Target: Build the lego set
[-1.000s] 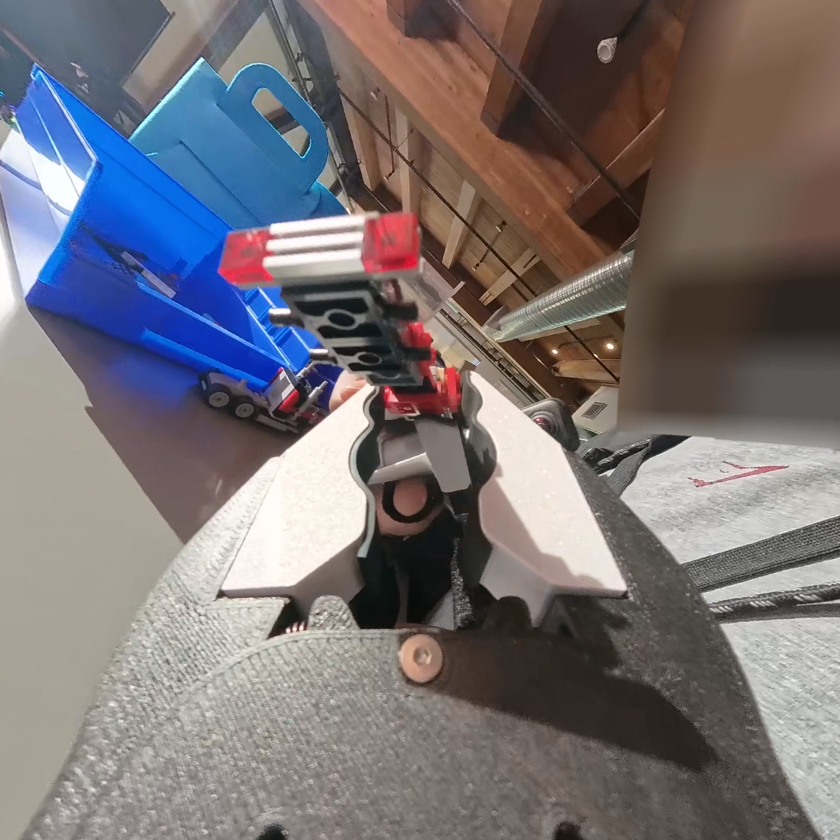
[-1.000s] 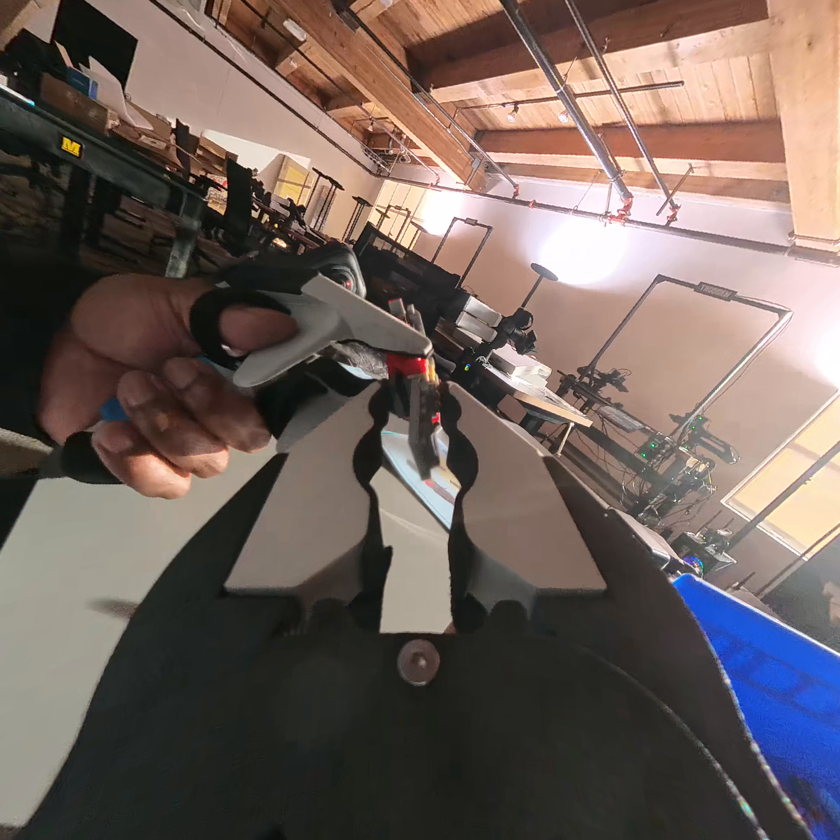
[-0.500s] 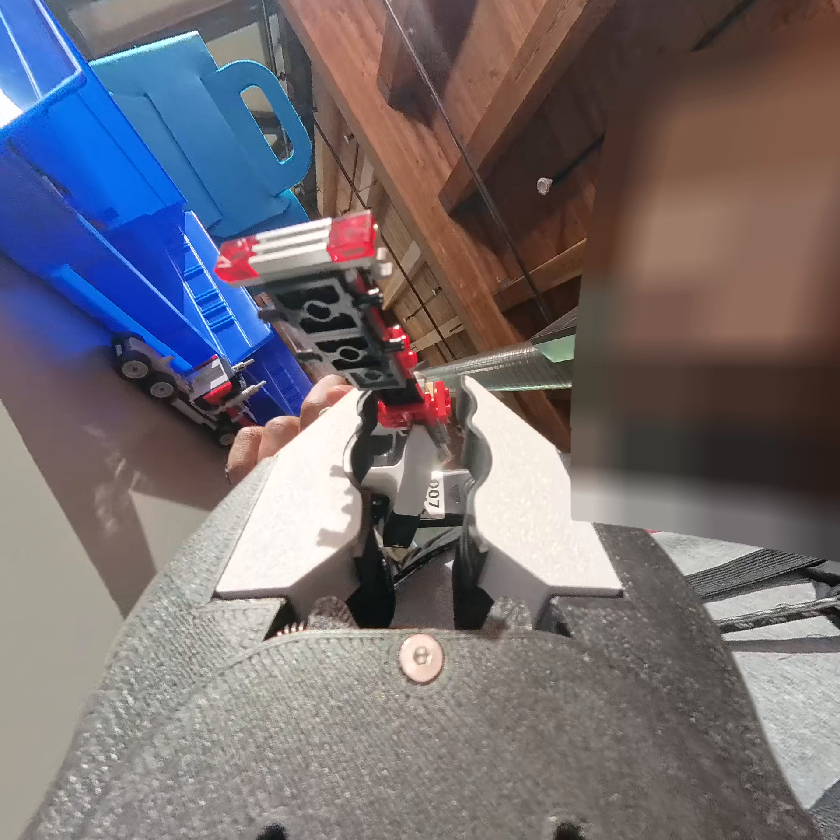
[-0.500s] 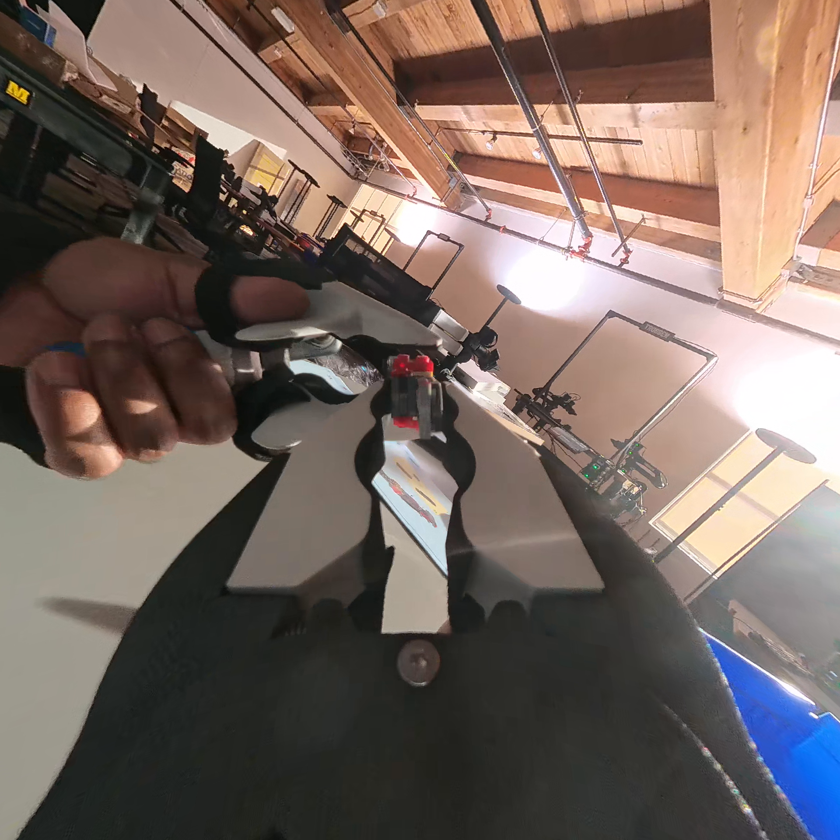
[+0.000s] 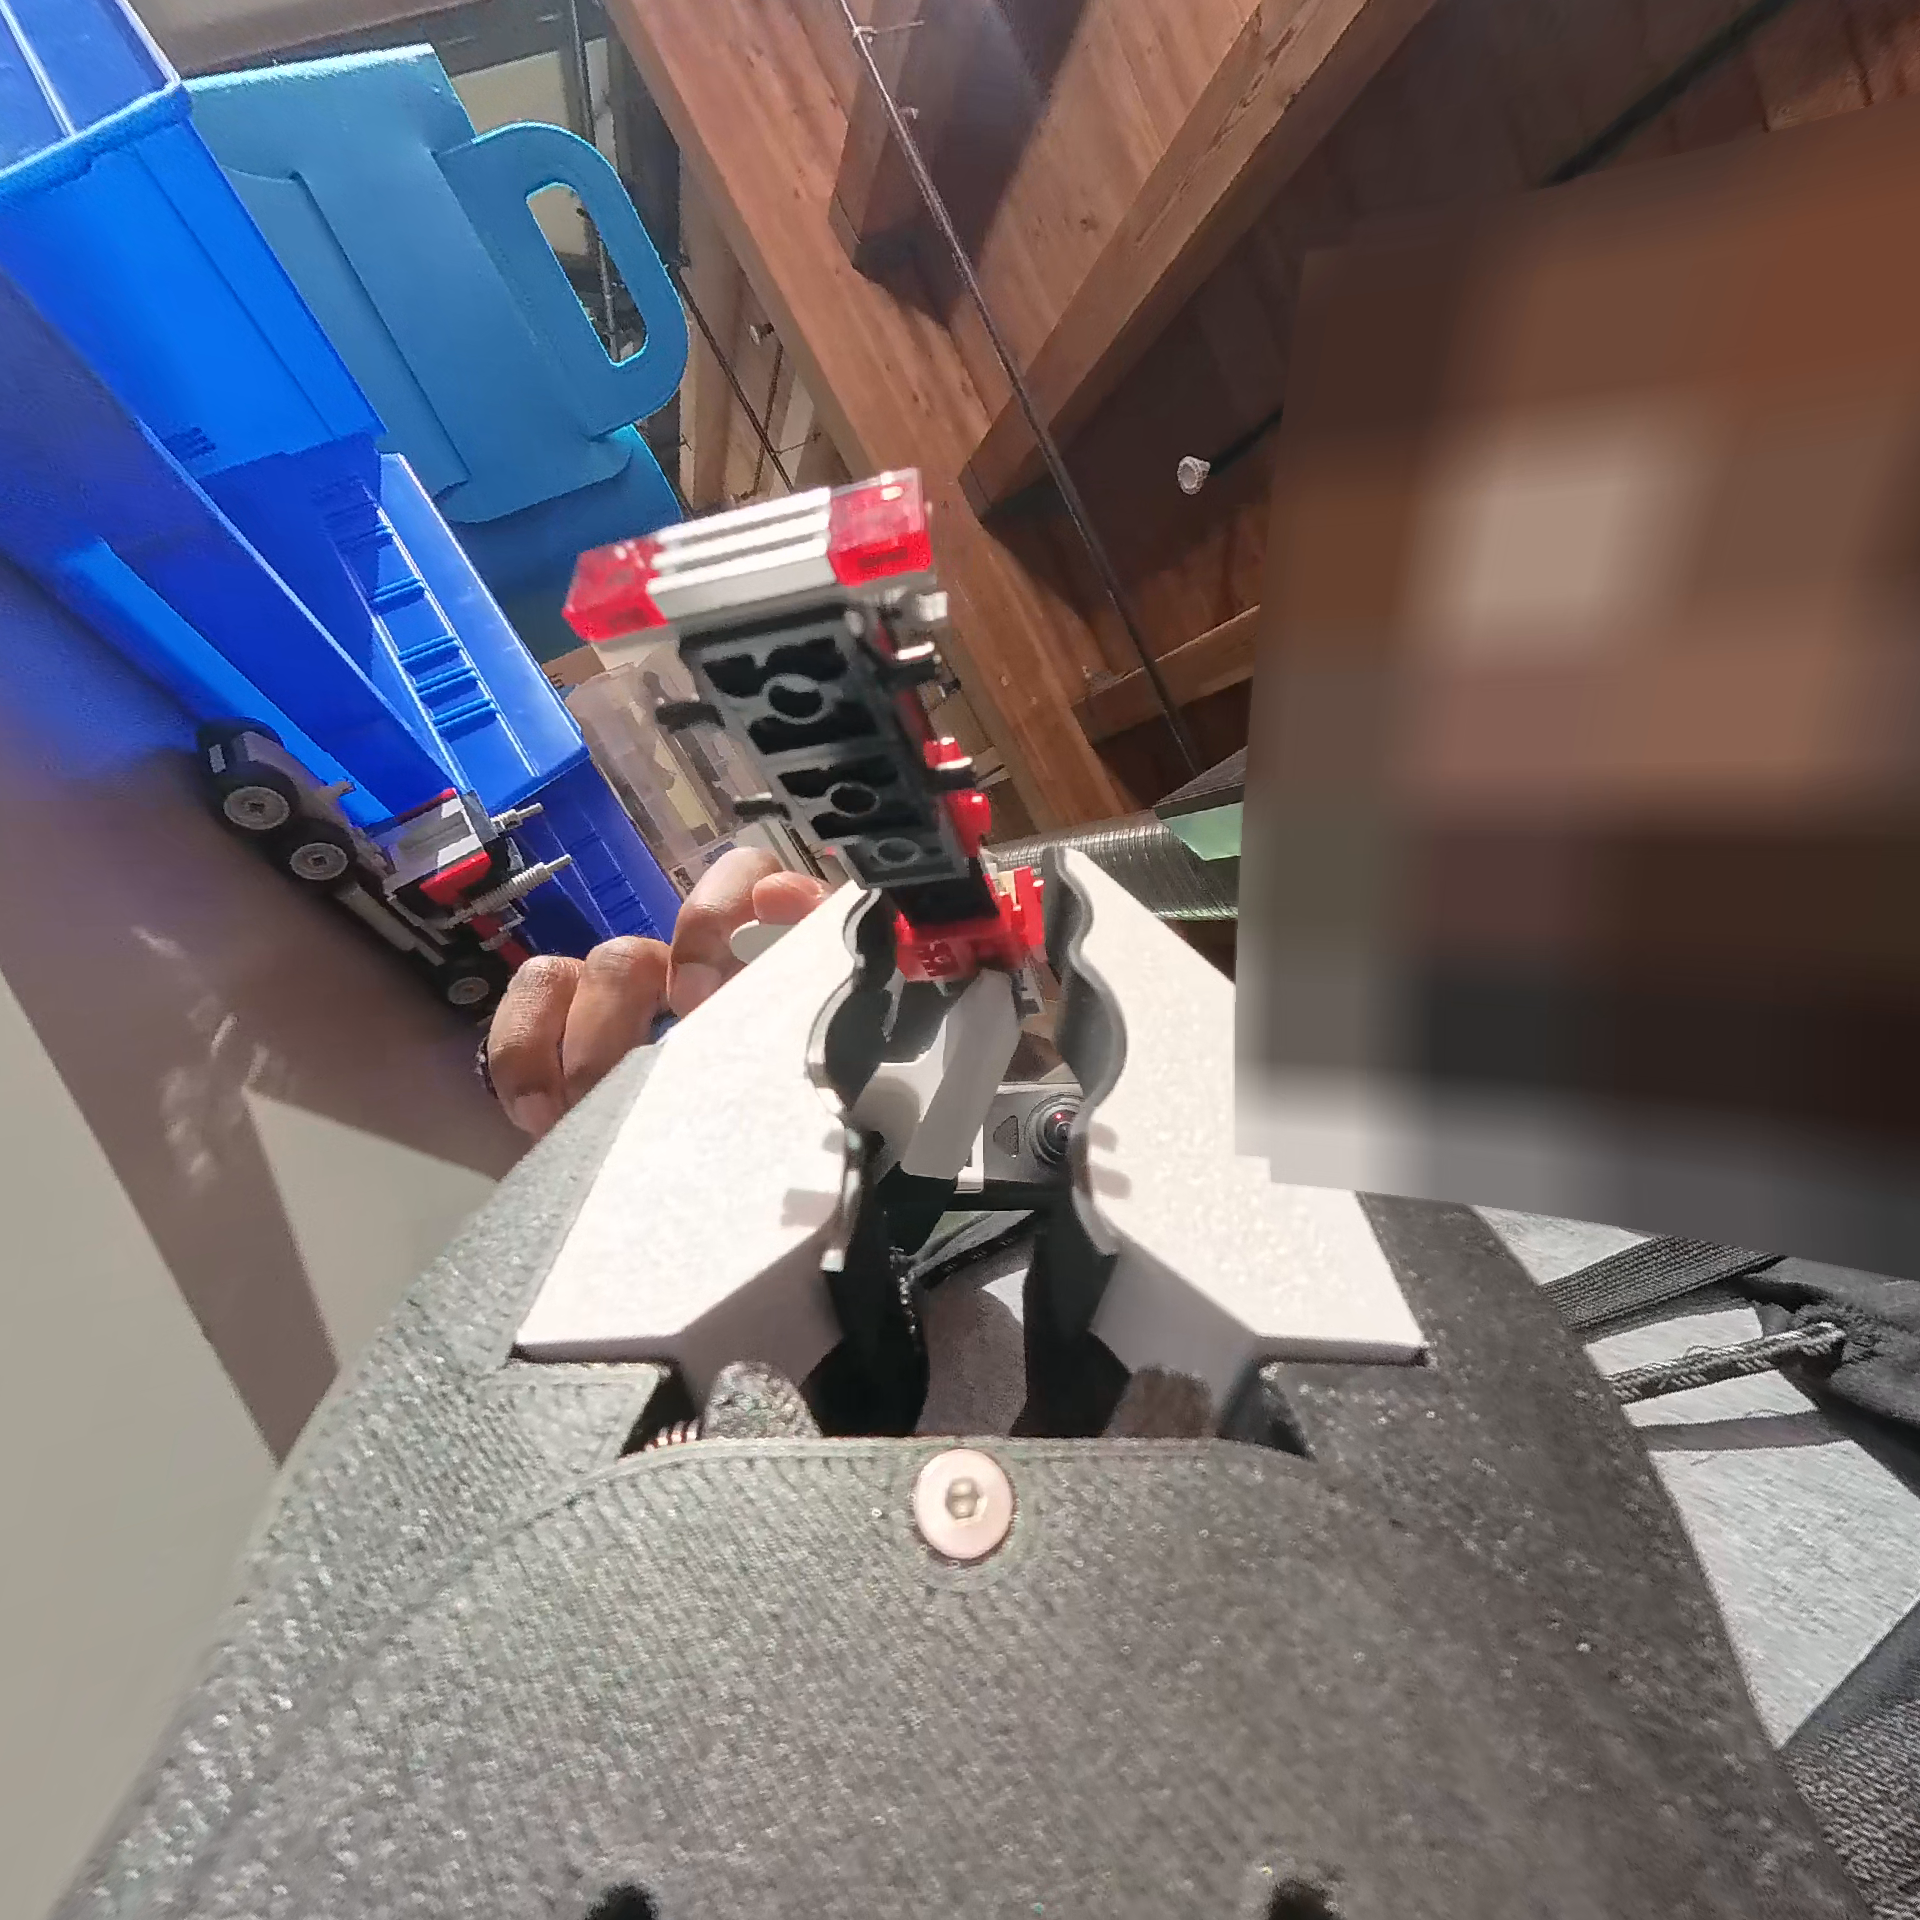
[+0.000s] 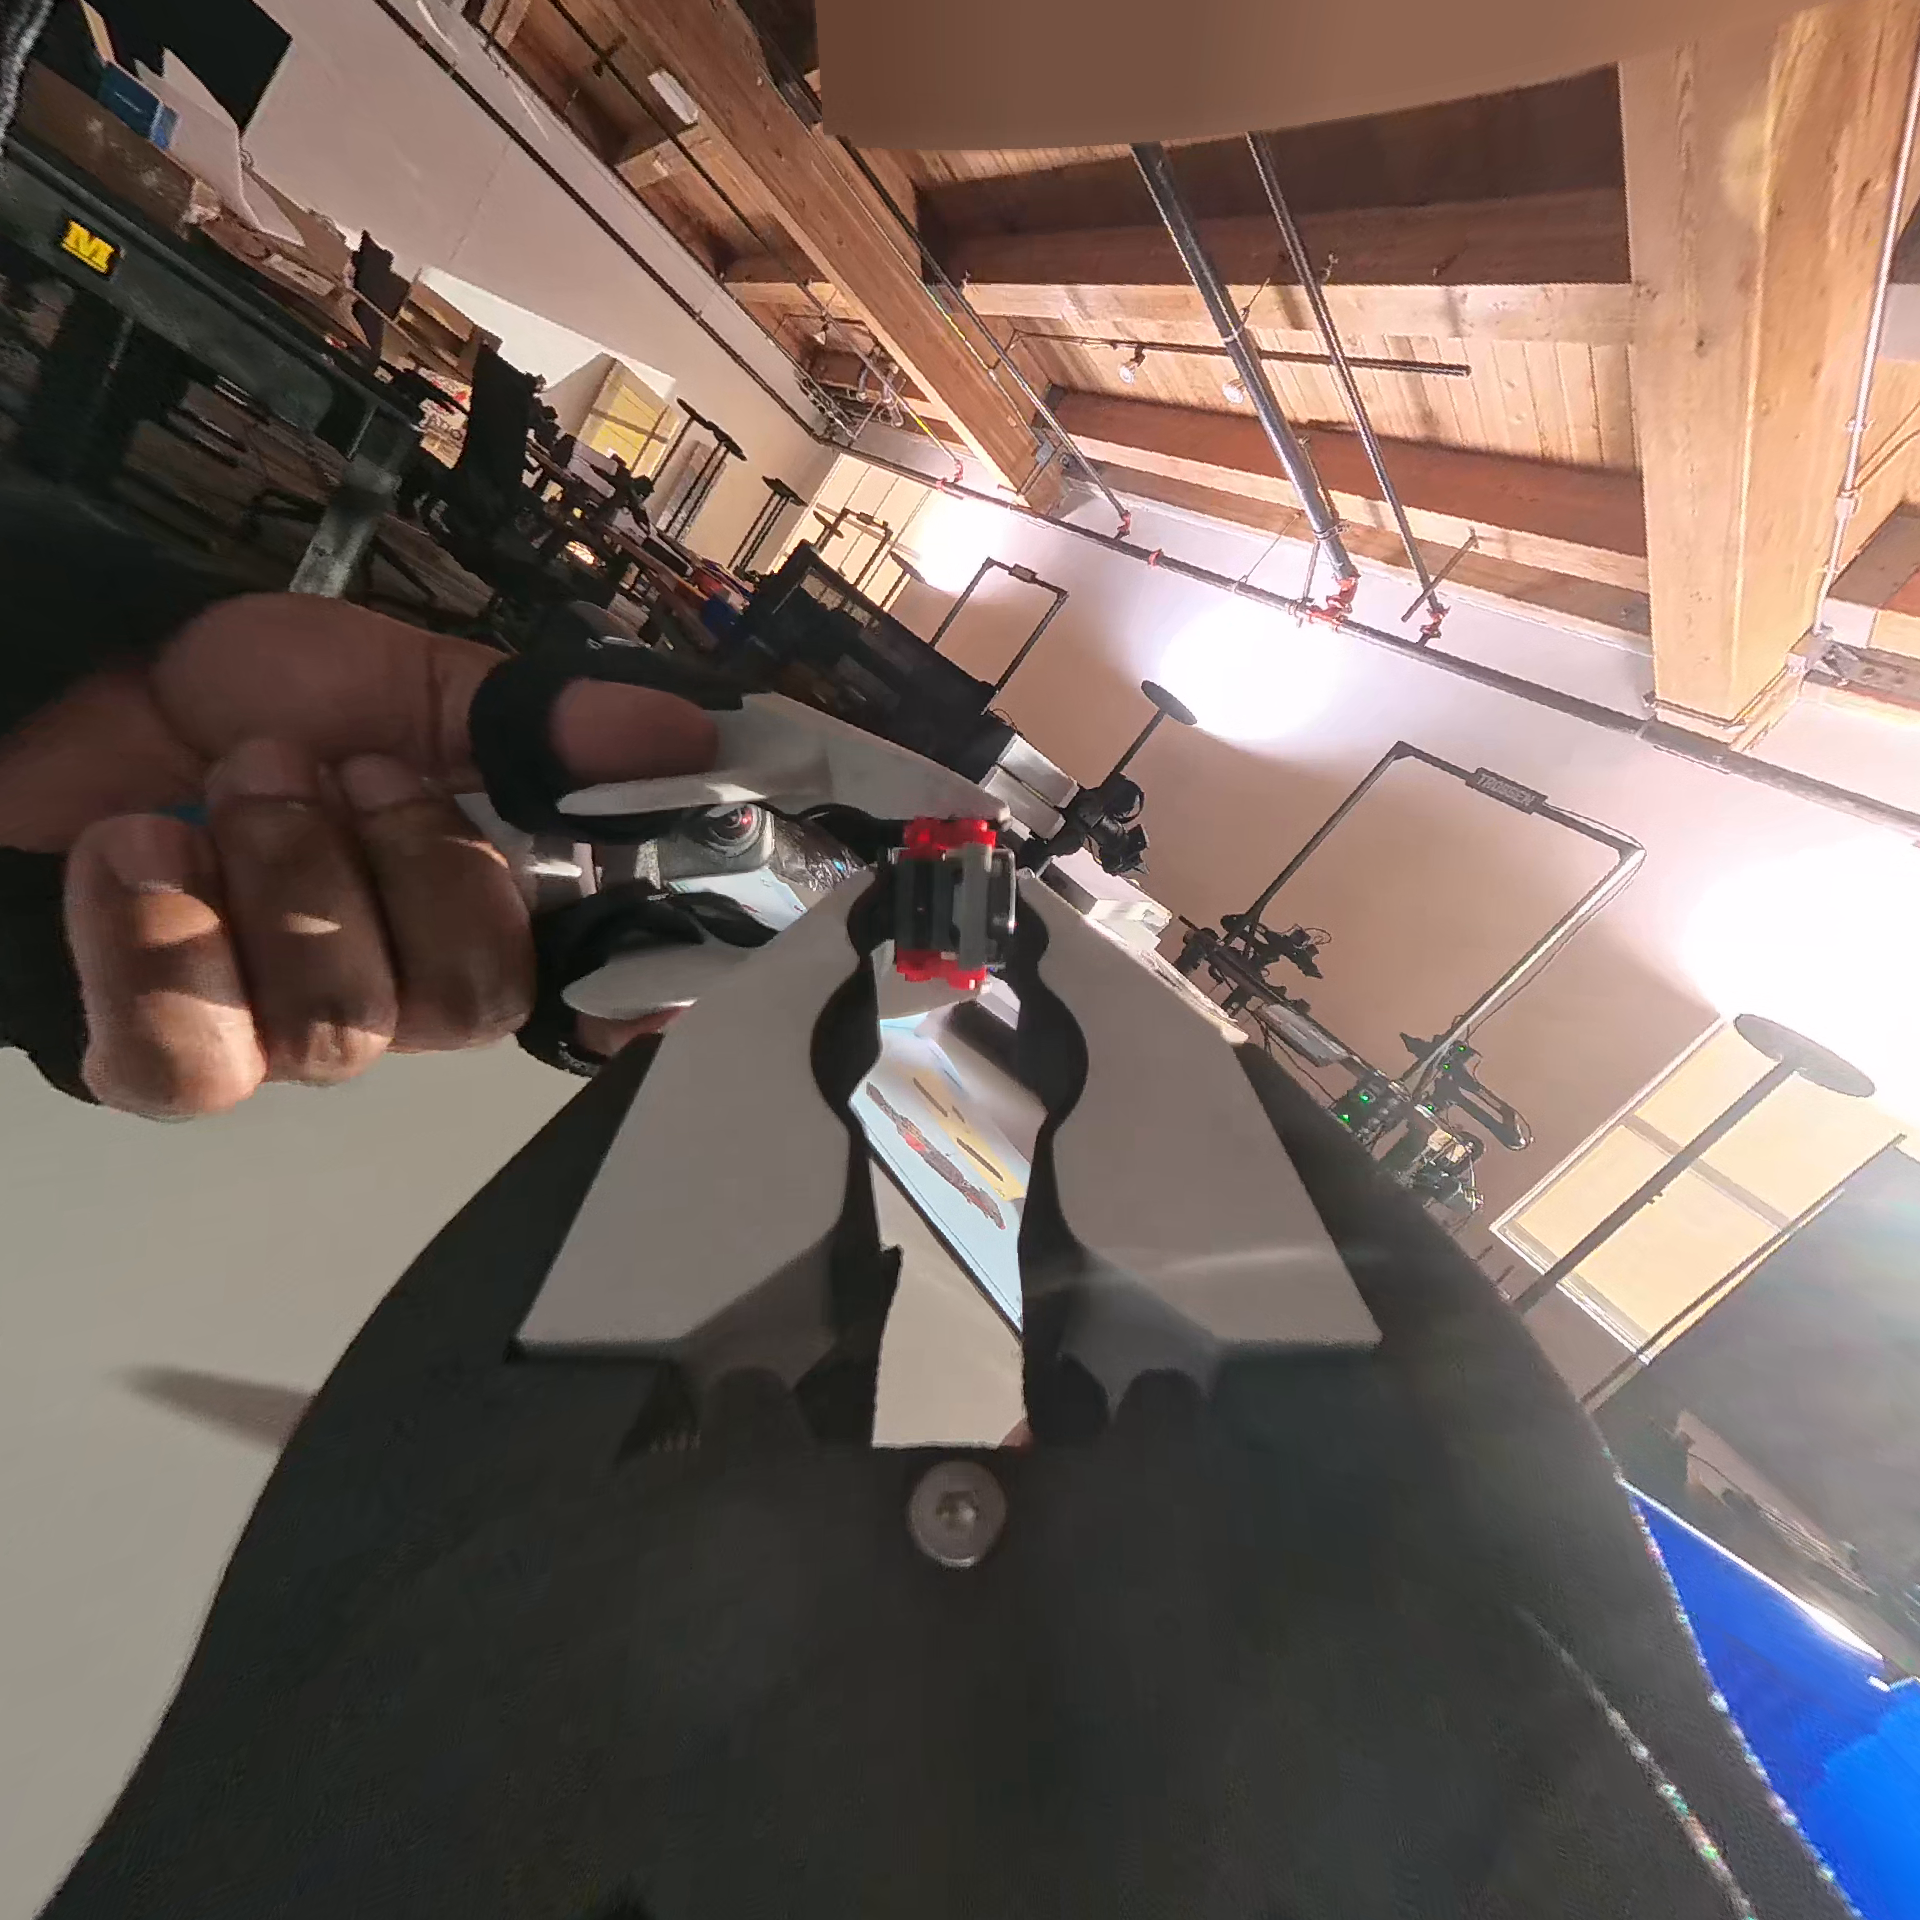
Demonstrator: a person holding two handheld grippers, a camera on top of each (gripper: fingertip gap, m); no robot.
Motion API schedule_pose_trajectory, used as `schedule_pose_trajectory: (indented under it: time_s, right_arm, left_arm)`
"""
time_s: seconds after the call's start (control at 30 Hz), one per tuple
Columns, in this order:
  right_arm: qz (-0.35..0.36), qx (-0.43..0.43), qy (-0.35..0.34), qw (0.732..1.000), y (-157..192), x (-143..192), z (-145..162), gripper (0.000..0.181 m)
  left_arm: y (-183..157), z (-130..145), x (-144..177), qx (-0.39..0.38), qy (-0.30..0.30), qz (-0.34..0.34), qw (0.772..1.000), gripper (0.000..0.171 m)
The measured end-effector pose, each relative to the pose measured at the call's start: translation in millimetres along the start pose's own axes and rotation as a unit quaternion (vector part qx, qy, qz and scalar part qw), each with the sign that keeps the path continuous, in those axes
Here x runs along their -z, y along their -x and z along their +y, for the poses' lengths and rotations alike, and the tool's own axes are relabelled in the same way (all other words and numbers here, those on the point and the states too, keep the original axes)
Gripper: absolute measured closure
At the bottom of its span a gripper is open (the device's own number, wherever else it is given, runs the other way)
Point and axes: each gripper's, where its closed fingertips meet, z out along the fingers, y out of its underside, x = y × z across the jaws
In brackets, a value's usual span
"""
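Left wrist view: the left gripper (image 5: 961, 940) is closed onto the red end of a lego sub-assembly (image 5: 831, 727), lifted well above the table (image 5: 125, 1351). From the pinch the piece stands up as a black plate with its hollow underside showing, capped by a ribbed grey bar between two clear red tiles. The right gripper's pale fingers (image 5: 956, 1081) reach the same red end from behind. A finished lego truck (image 5: 384, 852) (black wheels, red cab, silver pipes) stands by the foot of a glossy blue plastic bin (image 5: 260, 416) towards the table's far side.

Right wrist view: the right gripper (image 6: 945, 920) has its jaws nearly closed on the sub-assembly's grey and red end, seen end-on. The left hand (image 6: 270, 862) squeezes the left gripper's trigger just beside it. A printed instruction sheet (image 6: 935, 1153) lies on the table below.

This looks like a mid-air handover or re-grip. It would go best if one claw stays firm until the other is squarely seated on flat faces, since studded plates can pry apart under twist.
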Motion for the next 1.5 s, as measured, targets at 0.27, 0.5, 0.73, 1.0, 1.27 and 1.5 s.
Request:
schedule_pose_trajectory:
  time_s: [0.27, 0.5, 0.73, 1.0, 1.27, 1.5]
  right_arm:
    - [0.002, -0.008, -0.001, 1.000, -1, 0, 0, 0.159]
    - [0.007, -0.131, 0.004, 0.991, -17, 0, 9, 0.159]
    - [0.027, -0.138, -0.009, 0.990, -25, 4, 9, 0.160]
    - [0.017, -0.105, -0.005, 0.994, -15, 1, 8, 0.159]
    - [0.012, -0.097, -0.003, 0.995, -12, -1, 9, 0.160]
    - [0.014, -0.097, -0.001, 0.995, -13, -1, 10, 0.160]
  left_arm:
    - [-1, 0, -1, -0.038, 0.004, -0.010, 0.999, 0.141]
    - [2, -10, -14, -0.071, -0.014, -0.052, 0.996, 0.140]
    - [-2, -10, -24, -0.081, -0.014, -0.057, 0.995, 0.136]
    - [0, -8, -14, -0.056, -0.014, -0.060, 0.997, 0.141]
    - [4, -8, -6, -0.039, -0.004, -0.065, 0.997, 0.138]
    - [5, -7, -4, 0.005, -0.012, -0.046, 0.999, 0.137]
